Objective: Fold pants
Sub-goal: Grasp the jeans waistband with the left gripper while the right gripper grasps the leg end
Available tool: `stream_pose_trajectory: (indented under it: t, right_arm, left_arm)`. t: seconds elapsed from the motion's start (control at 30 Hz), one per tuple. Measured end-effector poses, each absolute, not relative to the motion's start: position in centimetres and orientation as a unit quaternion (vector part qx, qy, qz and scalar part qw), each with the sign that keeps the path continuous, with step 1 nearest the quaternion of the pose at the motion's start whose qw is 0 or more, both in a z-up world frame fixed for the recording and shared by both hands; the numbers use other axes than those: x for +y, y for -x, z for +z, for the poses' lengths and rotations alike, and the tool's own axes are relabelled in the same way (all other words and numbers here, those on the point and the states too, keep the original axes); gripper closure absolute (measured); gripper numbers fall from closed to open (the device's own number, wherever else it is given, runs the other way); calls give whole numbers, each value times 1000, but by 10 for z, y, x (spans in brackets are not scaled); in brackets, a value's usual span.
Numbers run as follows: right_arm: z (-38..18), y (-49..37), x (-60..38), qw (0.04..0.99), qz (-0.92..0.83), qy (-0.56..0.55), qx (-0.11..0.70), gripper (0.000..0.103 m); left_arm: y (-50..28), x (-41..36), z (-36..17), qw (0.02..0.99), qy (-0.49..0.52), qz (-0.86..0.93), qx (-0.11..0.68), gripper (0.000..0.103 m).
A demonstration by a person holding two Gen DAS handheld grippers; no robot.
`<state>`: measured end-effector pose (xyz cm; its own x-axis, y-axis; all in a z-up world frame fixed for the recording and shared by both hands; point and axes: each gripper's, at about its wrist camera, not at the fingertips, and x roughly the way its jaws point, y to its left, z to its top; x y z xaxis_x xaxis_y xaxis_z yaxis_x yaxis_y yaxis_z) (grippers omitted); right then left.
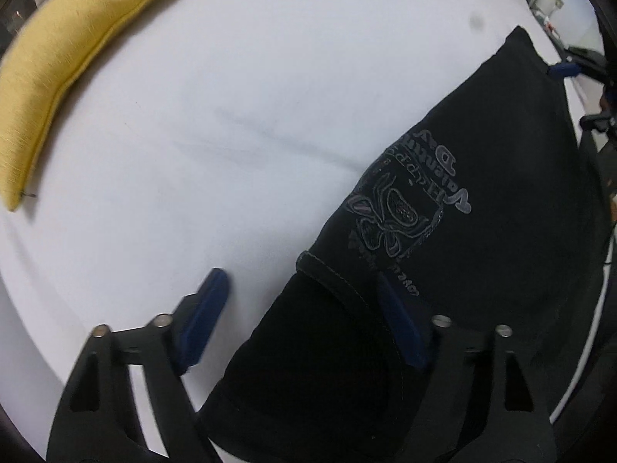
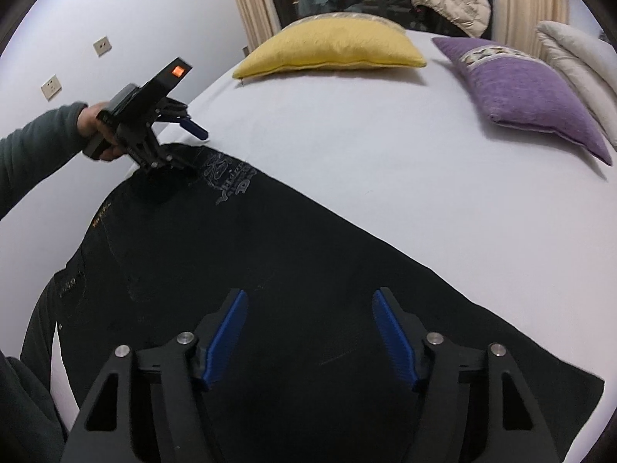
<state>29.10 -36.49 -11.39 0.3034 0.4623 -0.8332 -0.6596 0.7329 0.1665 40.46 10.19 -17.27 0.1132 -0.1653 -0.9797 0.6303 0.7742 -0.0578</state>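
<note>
Black pants [image 2: 293, 270] with a pale printed emblem [image 1: 405, 220] are lying spread flat across a white bed [image 2: 366, 135], one long straight edge running diagonally toward the near right corner. The left gripper [image 1: 304, 301] is straddling a stitched hem at one end of the garment, one blue finger sitting on bare sheet and the other over the dark cloth; its jaws are standing apart and the pads are not pressing on the fabric. The right gripper [image 2: 310, 332] is hovering over the other stretch of the pants, its jaws likewise apart and nothing pinched between them. The cloth looks soft, limp and light, likely to drape and sag once lifted, so the firmest holds appear to be the thicker hems and outer corners, pinched through both layers. A sleeved hand [image 2: 98, 131] is steadying the left tool. Beyond, a yellow pillow [image 2: 331, 48], a purple pillow [image 2: 520, 88] and a pale folded duvet [image 2: 578, 58] are resting at the head of the bed. No containers are showing.
</note>
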Motion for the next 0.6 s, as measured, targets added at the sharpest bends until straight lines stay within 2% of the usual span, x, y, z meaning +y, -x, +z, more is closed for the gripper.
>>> stream_pose_trajectory:
  t: [0.03, 0.1, 0.13, 0.23, 0.3, 0.6]
  right_arm:
    - [-115, -293, -363, 799, 352, 107, 476, 34]
    - [-118, -299, -357, 795, 356, 112, 479, 35]
    - [-119, -301, -355, 794, 355, 113, 480, 36]
    - [-123, -312, -350, 792, 352, 118, 485, 39]
    - [-125, -319, -346, 791, 349, 126, 487, 40]
    - [-136, -351, -333, 772, 348, 165, 505, 44]
  left_arm:
    - [-407, 104, -175, 716, -185, -283, 610, 41]
    - [-409, 106, -175, 710, -182, -295, 613, 73]
    - [-408, 105, -175, 708, -188, -296, 613, 74]
    - [-401, 104, -170, 715, -210, -292, 600, 93]
    - [-393, 105, -161, 728, -221, -290, 581, 96]
    - [-340, 106, -120, 777, -216, -300, 509, 97]
